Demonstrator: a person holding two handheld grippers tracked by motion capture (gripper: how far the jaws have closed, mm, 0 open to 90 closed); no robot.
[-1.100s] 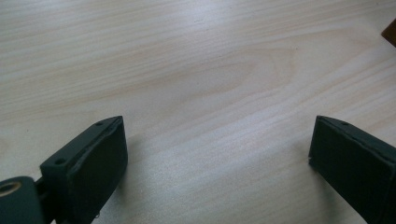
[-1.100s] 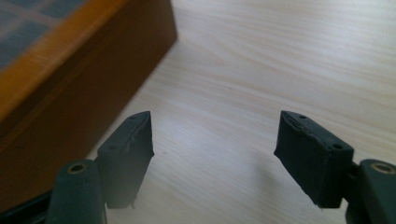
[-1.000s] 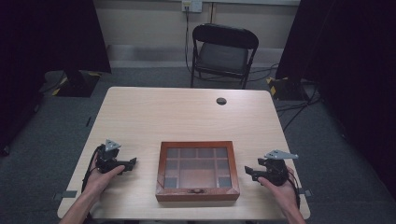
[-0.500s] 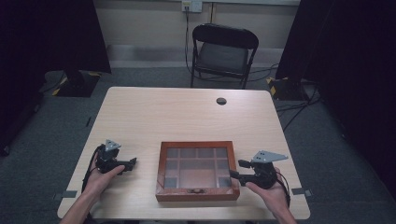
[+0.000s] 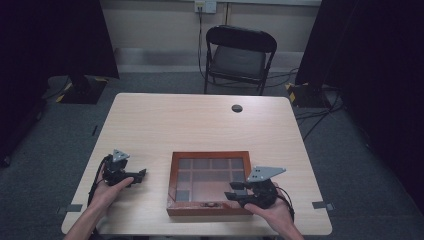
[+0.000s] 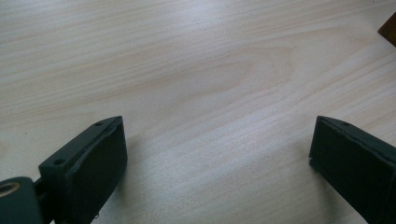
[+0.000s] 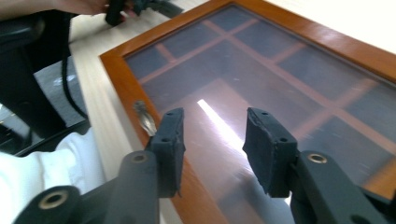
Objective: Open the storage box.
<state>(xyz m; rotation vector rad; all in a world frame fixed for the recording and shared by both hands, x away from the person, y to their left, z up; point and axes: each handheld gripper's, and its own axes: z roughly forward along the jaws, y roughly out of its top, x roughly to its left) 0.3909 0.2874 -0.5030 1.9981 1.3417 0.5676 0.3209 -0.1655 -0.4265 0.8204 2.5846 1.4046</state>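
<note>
From the high view, a wooden display box [image 5: 210, 182] with a glass lid divided into panes sits on the light wood table [image 5: 200, 125], close to the near edge and a little right of centre. The right gripper [image 5: 231, 191] hovers over the box's near right corner, its jaws pointing left across the glass and its grey three-cornered plate on top; its jaws have just been closing and stand at a narrow gap with nothing between them. The left gripper [image 5: 142, 173] rests on the table well apart from the box, to its left, with the jaws pointing toward the box. A small dark round disc [image 5: 237, 108] lies near the far edge of the table, and a black folding chair [image 5: 239, 57] stands on the floor beyond it. In the left gripper view, the two black jaws stand wide apart over bare table [image 6: 196, 93], holding nothing, and a corner of the box [image 6: 388, 29] peeks in at the upper right. In the right gripper view, the jaws sit partly closed just above the glass lid of the box [image 7: 280, 70], beside its near wooden frame, where a small metal clasp [image 7: 145, 119] lies just left of the left-hand jaw; no pad touches it. The left gripper [image 7: 154, 4] shows farther off at the top.
</note>
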